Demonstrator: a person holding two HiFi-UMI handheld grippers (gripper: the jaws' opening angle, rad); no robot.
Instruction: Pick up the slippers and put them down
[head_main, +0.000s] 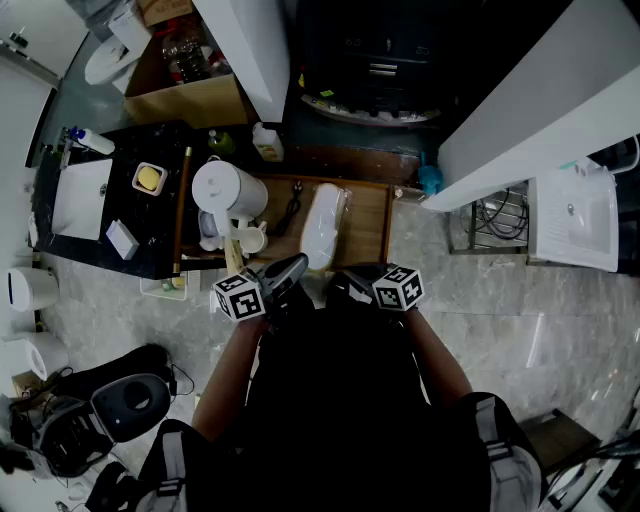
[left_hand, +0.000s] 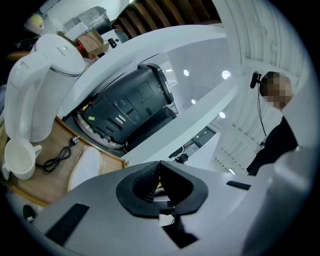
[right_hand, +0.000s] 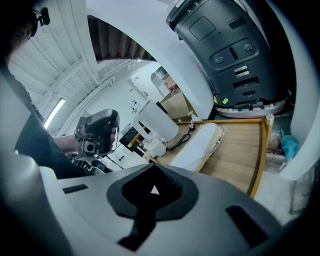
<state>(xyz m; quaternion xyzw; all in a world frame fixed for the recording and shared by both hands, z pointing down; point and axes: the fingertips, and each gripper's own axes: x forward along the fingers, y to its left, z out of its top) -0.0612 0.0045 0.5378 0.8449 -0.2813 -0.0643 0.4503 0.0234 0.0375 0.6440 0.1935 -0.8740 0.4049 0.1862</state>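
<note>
White slippers, wrapped in clear plastic, lie flat on the wooden tray, a little right of its middle, with bare wood between them and the tray's right rim. At the tray's left end stands a white kettle, upright, and just beside it, toward the tray's near edge, sits a white cup. A black cable is coiled on the tray between the kettle and the slippers. Beyond the tray's far edge stands a dark grey appliance. Both hand-held tools hang at the tray's near edge, close to the person's body and apart from the slippers. The left gripper is over the near edge by the cup; its own view shows the dark pads pressed together with nothing between them. The right gripper is just off the near edge in front of the slippers, angled down toward them, its jaws likewise closed and empty. Neither tool touches anything on the tray.
</note>
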